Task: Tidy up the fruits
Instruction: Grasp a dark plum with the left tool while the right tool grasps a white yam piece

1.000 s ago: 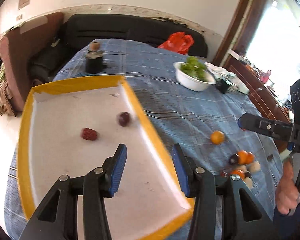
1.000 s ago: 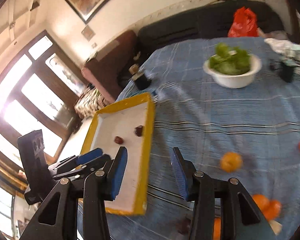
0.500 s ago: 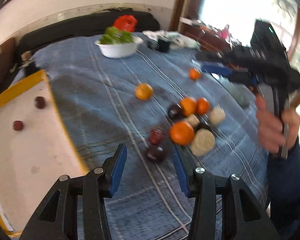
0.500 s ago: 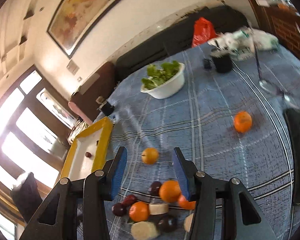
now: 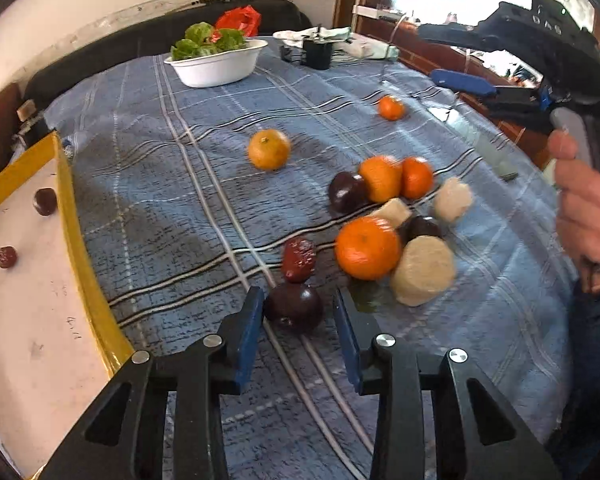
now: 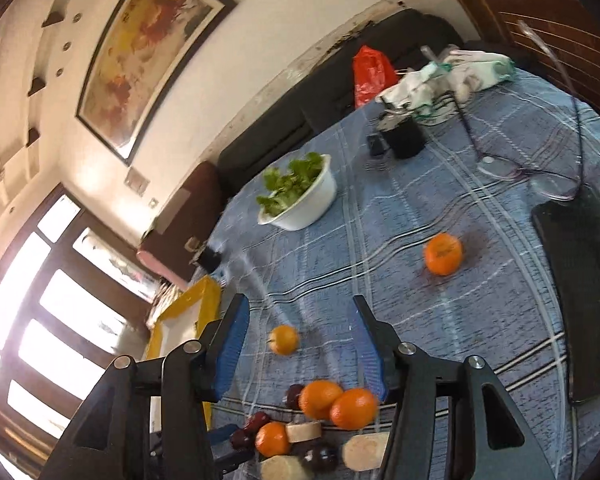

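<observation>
Left gripper (image 5: 298, 322): jaws spread, flanking a dark plum (image 5: 293, 307) on the blue plaid tablecloth (image 5: 160, 168); contact cannot be confirmed. A red date (image 5: 298, 260) lies at 12 o'clock of the plum, and a large orange (image 5: 367, 248) at 1 o'clock. The yellow-rimmed tray (image 5: 80, 240), at 9 o'clock, contains two small dark fruits. Right gripper (image 6: 300, 344): jaws spread, empty, above the fruit cluster (image 6: 320, 428). A white bowl of greens (image 6: 300, 196) sits at 12 o'clock.

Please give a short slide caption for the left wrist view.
Open left gripper straddles a dark plum beside the yellow-rimmed tray.
</observation>
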Available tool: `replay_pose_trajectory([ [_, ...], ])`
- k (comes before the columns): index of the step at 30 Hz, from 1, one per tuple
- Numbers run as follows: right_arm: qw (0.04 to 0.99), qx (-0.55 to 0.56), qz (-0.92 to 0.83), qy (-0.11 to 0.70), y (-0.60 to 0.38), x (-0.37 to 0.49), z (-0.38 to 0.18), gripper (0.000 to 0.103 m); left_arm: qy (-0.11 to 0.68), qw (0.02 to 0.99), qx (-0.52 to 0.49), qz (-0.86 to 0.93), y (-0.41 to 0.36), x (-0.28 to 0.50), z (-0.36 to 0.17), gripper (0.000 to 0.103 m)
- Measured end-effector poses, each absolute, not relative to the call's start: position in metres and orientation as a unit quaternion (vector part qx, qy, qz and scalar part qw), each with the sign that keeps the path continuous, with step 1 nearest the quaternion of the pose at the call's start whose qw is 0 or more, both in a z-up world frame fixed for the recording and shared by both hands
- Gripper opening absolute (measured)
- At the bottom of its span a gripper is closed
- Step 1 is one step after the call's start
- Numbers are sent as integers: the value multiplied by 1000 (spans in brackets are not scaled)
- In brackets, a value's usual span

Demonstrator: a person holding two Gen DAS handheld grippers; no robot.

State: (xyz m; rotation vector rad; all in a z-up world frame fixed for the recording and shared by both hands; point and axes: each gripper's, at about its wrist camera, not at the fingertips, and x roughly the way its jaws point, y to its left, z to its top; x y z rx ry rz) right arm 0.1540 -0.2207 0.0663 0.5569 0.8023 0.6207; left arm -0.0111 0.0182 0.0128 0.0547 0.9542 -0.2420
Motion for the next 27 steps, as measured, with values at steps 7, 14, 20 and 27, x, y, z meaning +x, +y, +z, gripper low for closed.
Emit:
replay_pose_trajectory([
  [7,863,256,212,380,-239,161,61,57,442,891,-8,-107,30,-8,14,28],
  [14,862,252,165,408,-247,173,42,57,399,909,-57,-107,44,-2,23,28],
  [20,847,237,189,437,-239,161,45,57,377,920,-47,-97,46,-7,30,28],
  [27,844,129,216,474,-213,113,37,57,370,921,-54,-109,47,-12,34,28],
])
